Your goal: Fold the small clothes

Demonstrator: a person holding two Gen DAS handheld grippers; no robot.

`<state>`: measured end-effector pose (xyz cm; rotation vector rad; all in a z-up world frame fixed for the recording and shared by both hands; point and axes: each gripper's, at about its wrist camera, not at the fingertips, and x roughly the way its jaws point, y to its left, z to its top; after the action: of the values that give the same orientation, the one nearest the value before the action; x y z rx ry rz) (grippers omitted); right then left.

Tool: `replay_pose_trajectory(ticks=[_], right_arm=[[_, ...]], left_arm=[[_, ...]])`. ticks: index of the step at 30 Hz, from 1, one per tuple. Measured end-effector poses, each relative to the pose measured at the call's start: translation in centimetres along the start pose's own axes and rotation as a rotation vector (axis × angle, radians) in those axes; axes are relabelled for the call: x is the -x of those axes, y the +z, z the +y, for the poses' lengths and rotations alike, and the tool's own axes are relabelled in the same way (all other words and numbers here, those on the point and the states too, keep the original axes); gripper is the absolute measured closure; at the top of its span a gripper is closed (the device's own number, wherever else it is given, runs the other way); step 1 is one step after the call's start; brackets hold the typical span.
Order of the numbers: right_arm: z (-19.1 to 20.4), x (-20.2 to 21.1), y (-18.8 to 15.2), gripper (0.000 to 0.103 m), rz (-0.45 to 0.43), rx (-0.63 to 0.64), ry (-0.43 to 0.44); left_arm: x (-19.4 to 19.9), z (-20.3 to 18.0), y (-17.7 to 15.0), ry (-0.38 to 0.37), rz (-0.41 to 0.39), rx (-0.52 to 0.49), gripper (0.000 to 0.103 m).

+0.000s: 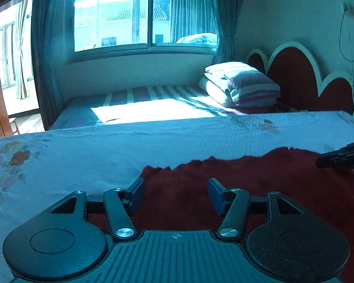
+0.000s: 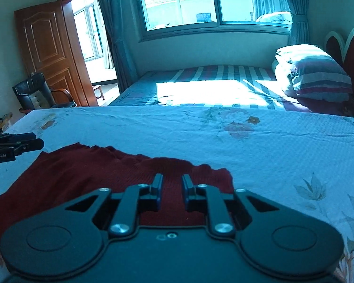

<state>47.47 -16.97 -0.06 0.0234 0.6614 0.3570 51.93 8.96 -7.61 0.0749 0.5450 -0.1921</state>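
We hold both grippers, left gripper (image 1: 175,188) and right gripper (image 2: 172,184), jaws released, over the dark red knit garment (image 1: 259,188) at lower frame.

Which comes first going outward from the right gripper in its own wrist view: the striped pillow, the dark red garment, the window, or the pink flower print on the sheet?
1. dark red garment, directly under the right gripper
2. pink flower print, ahead, slightly right on the sheet
3. striped pillow, far right, on the other bed
4. window, back wall
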Motion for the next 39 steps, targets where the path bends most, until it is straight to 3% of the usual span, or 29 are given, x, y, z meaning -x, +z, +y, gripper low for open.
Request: replay_pose_trajectory(ticks=[2, 3, 6, 12, 15, 18, 19, 22, 24, 26, 29, 30, 31, 32, 33, 36, 37, 39], right_arm=[[-0.3, -2.1, -1.3, 0.085, 0.066, 0.010, -0.056], [-1.0, -2.4, -2.0, 0.084, 0.041, -0.009, -0.058], [-2.4, -1.9, -1.9, 0.083, 0.039, -0.105, -0.031], [-0.2, 6.2, -3.3, 0.079, -0.006, -0.036, 0.021], [0.7, 8.8, -6.7, 0.079, 0.057, -0.021, 0.031], [1.2, 8.0, -9.4, 0.081, 0.139, 0.017, -0.011], [1.2, 8.0, -10.0, 0.081, 0.115, 0.030, -0.015], [1.6, 8.7, -9.2, 0.077, 0.119, -0.011, -0.042], [3.4, 10.5, -8.8, 0.074, 0.055, -0.005, 0.005], [5.5, 10.4, -8.7, 0.074, 0.055, -0.035, 0.070], [8.5, 8.5, -9.5, 0.075, 0.076, -0.078, 0.136], [9.4, 7.7, -9.9, 0.075, 0.092, -0.071, 0.140], [10.0, 7.0, -10.3, 0.076, 0.106, -0.064, 0.134], [10.1, 6.7, -10.6, 0.078, 0.105, -0.060, 0.121], [9.7, 6.8, -11.0, 0.083, 0.089, -0.065, 0.117], [6.8, 8.3, -11.3, 0.103, 0.096, -0.123, 0.089], [5.8, 9.0, -11.5, 0.103, 0.100, -0.124, 0.018], [3.1, 10.4, -12.1, 0.103, 0.093, -0.178, -0.011]], left_arm=[[-1.5, 0.5, -2.1, 0.013, 0.036, 0.010, 0.045], [-1.2, 1.2, -1.9, -0.007, 0.022, 0.039, 0.045], [0.2, 2.1, -1.2, 0.033, 0.015, 0.047, 0.045], [7.6, 2.2, -3.6, -0.036, 0.009, 0.077, 0.045], [7.1, 2.1, -6.4, -0.018, 0.100, 0.048, 0.045], [7.3, 1.8, -7.6, -0.007, 0.058, -0.029, 0.045], [7.6, 1.8, -7.2, 0.000, 0.069, -0.012, 0.045], [10.4, 0.1, -5.2, -0.033, 0.017, 0.009, 0.045], [11.2, -1.9, -4.6, -0.094, 0.011, 0.031, 0.045], [11.3, -4.9, -4.8, -0.149, 0.008, 0.018, 0.045], [9.9, -7.8, -5.8, -0.183, 0.061, 0.044, 0.045], [9.5, -8.4, -6.3, -0.176, 0.076, 0.021, 0.045], [8.8, -9.2, -7.2, -0.123, 0.114, -0.040, 0.045], [8.9, -9.0, -7.7, -0.096, 0.090, -0.062, 0.040], [9.2, -7.9, -8.1, -0.077, 0.084, -0.039, 0.028], [10.4, -4.2, -8.9, -0.022, 0.087, -0.017, 0.025], [10.8, -2.7, -9.2, -0.019, 0.093, -0.006, 0.025], [11.5, -1.1, -9.4, -0.036, 0.096, -0.001, 0.025]])
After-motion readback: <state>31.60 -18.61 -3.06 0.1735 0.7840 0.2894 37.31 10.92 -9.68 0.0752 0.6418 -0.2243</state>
